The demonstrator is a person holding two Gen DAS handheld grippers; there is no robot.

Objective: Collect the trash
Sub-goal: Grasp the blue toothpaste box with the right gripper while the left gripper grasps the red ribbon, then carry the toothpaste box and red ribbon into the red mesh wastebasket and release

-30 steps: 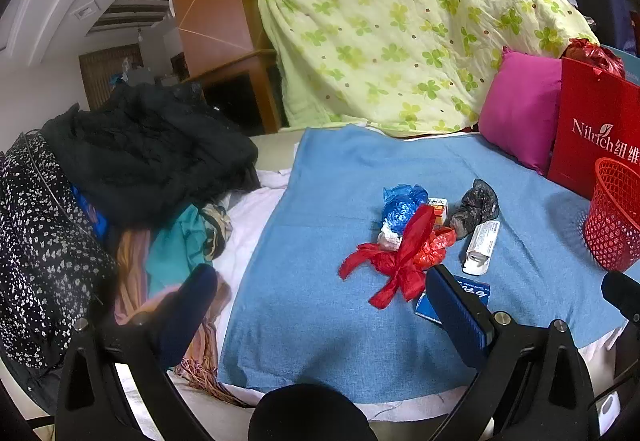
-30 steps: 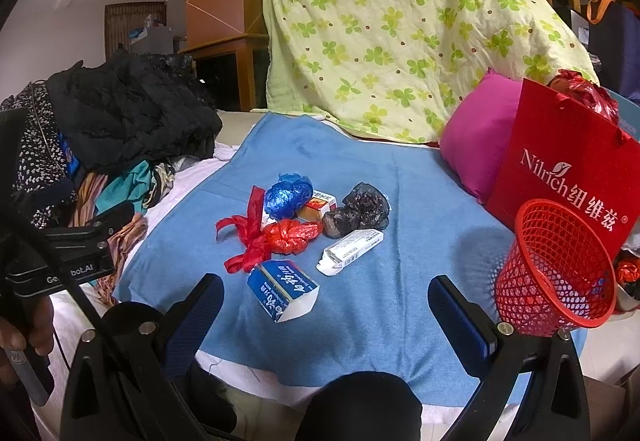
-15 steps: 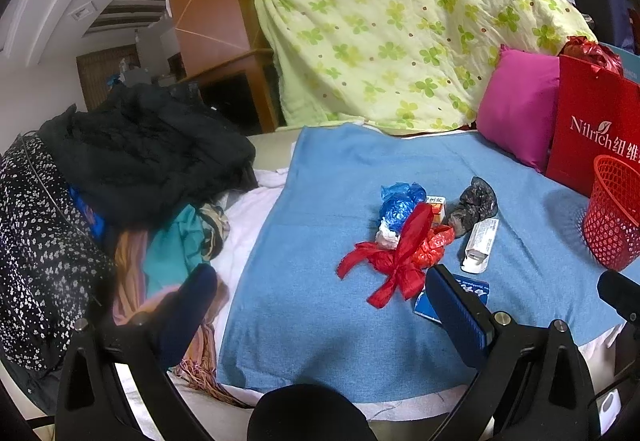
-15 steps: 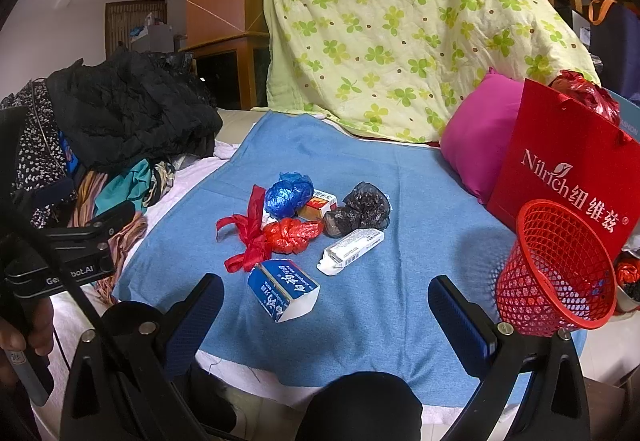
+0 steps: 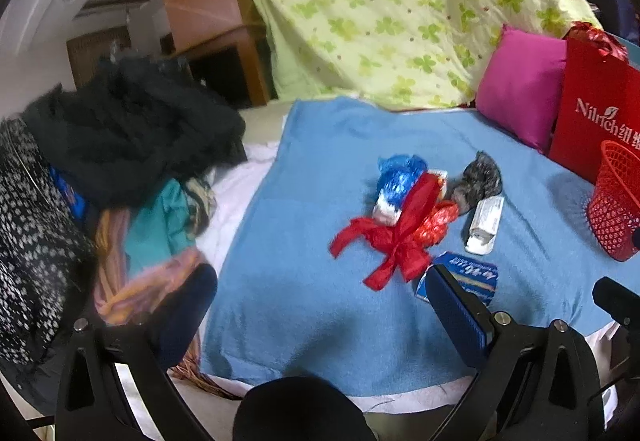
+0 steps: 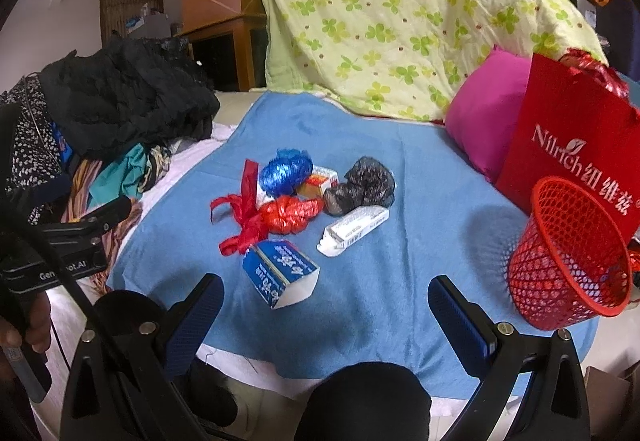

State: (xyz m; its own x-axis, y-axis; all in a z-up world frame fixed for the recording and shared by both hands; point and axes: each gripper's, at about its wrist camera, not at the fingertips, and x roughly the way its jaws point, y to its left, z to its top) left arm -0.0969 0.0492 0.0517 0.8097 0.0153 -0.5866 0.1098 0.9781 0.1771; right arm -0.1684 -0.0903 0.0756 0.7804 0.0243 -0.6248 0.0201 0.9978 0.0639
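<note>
A cluster of trash lies mid-way on the blue blanket point(image 6: 420, 281): a red ribbon bow point(image 6: 244, 217), a red crumpled bag point(image 6: 292, 215), a blue crumpled bag point(image 6: 286, 171), a small orange box point(image 6: 320, 181), a black bag point(image 6: 364, 187), a white tube box point(image 6: 354, 229) and a blue-and-white carton point(image 6: 280, 273). A red mesh basket point(image 6: 568, 261) stands at the blanket's right edge. My right gripper point(image 6: 324, 301) is open just short of the carton. My left gripper point(image 5: 320, 293) is open, left of the bow point(image 5: 392, 237), its right finger partly hiding the carton point(image 5: 464, 275).
A heap of dark and patterned clothes point(image 5: 100, 145) fills the left side. A green clover quilt point(image 6: 400, 13) rises at the back, with a pink cushion point(image 6: 488, 117) and a red paper bag point(image 6: 572, 137) at the right. A hand point(image 6: 32, 321) holds the left gripper's handle.
The left wrist view has shifted slightly, bringing the trash a little closer and higher. The right gripper has hardly moved. Both stay open.
</note>
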